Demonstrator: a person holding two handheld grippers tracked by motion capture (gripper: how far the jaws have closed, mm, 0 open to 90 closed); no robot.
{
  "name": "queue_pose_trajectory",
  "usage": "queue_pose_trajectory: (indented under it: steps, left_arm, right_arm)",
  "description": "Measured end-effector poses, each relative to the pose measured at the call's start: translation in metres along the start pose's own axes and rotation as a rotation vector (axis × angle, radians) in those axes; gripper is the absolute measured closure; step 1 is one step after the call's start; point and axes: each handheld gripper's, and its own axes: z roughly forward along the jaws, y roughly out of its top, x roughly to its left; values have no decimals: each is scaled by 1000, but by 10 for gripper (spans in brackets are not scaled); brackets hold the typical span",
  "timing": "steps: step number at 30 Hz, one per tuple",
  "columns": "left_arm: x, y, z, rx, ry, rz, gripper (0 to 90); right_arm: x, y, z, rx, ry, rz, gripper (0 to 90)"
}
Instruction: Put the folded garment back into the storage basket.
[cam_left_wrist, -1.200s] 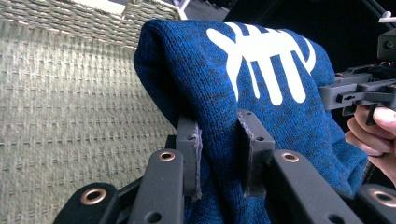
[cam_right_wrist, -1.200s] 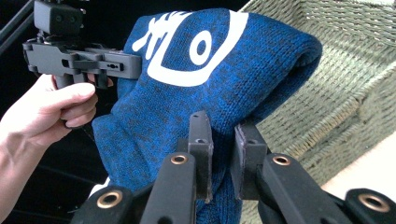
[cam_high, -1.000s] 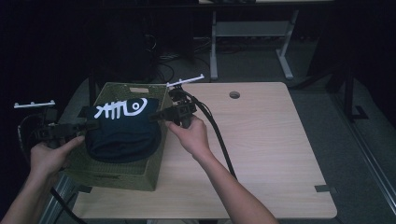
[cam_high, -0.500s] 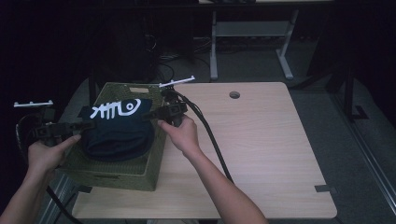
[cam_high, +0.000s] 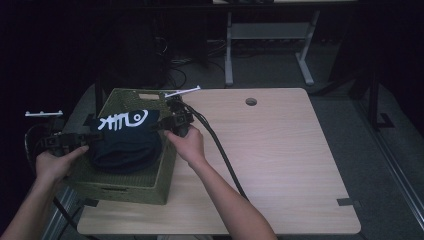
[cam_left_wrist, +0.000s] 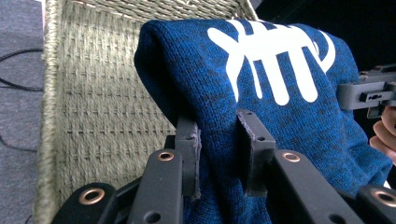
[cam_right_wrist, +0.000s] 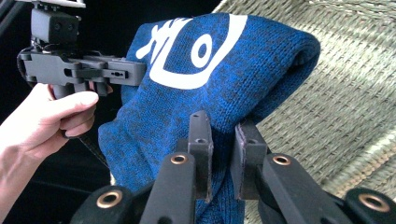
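A folded dark blue knit garment (cam_high: 125, 142) with a white fish-bone print hangs over the green woven basket (cam_high: 132, 186) at the table's left. My left gripper (cam_high: 94, 136) is shut on the garment's left edge, and my right gripper (cam_high: 157, 125) is shut on its right edge. In the left gripper view the blue knit (cam_left_wrist: 280, 116) is pinched between my jaws, with the basket wall (cam_left_wrist: 102, 102) behind it. The right gripper view shows the knit (cam_right_wrist: 224, 70) clamped the same way, with the other gripper and hand (cam_right_wrist: 56, 116) at the far side.
The basket stands on the left end of a light wooden table (cam_high: 280, 160) with a cable hole (cam_high: 251, 101) near its far edge. A thick black cable (cam_high: 220, 150) trails across the table from my right gripper. Desk legs and cables stand on the dark floor behind.
Both grippers have carried the garment a little towards the basket's far side and held it spread between them. The right hand has shifted left over the basket's rim.
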Motion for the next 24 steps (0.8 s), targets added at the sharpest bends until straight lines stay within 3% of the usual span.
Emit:
queue_pose_trajectory:
  steps: [11, 24]
  left_arm:
    - [7, 4, 25, 49, 53, 18, 715]
    - [14, 7, 41, 97, 105, 20, 713]
  right_arm:
    - [-16, -1, 11, 11, -53, 12, 795]
    - [-29, -3, 24, 35, -78, 37, 795]
